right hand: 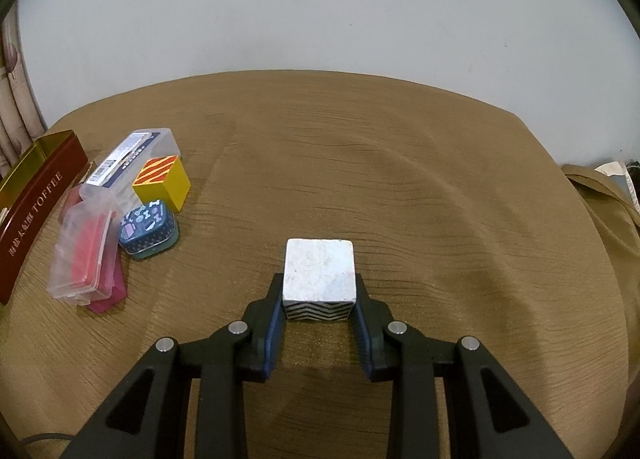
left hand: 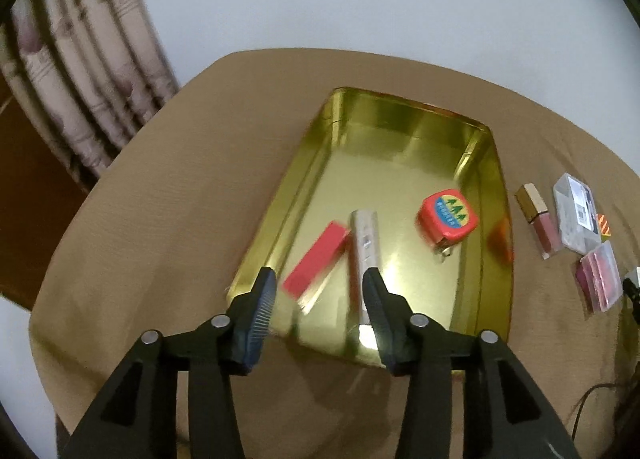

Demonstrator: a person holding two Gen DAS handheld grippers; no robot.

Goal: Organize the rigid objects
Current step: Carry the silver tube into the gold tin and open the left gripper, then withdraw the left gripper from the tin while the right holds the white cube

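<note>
Now your gold tin (left hand: 484,163) holds a red box (left hand: 316,255), a silver tube (left hand: 365,243) and a tape measure (left hand: 448,217). Your left gripper (left hand: 320,291) hangs parted and empty above it, while your right gripper (right hand: 319,309) clamps a white cube (right hand: 319,279).

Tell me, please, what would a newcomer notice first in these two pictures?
The shiny gold tin at the table's middle stands out, with a red tape measure, a red box and a pale tube inside. The right gripper clamps a white cube with zigzag sides, while the left gripper stands open over the tin's near edge.
</note>
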